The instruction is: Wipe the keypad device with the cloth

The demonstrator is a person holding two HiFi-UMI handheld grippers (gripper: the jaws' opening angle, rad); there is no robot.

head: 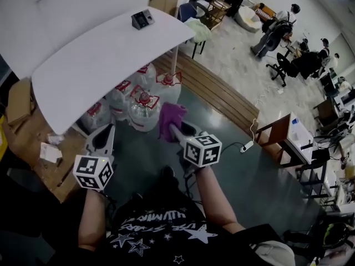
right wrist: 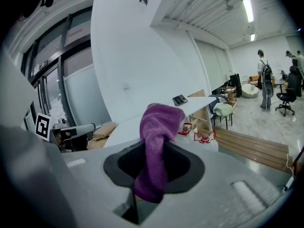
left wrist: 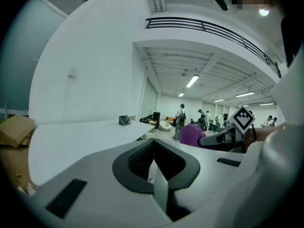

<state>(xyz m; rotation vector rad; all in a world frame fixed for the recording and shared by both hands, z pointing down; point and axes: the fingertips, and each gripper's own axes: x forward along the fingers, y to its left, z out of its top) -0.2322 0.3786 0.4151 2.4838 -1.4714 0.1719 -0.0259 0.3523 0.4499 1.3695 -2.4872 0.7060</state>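
Well ahead of the right hand-held gripper [head: 173, 127], which is clamped on a purple cloth [head: 171, 118], the head view shows the keypad device [head: 142, 19] at the far edge of the white surface [head: 100, 65]. Only the left gripper view shows the left hand-held gripper [left wrist: 153, 151] closed on nothing. The right gripper view reveals the cloth bunched above its jaws; so loose a wad might slip, or nudge the device over the edge.

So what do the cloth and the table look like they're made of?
Cloth: purple, soft fuzzy fabric, likely microfibre or terry; its surface looks napped and it folds limply. Table: smooth white matte top, perhaps laminate or painted board; no grain or strong glare shows.
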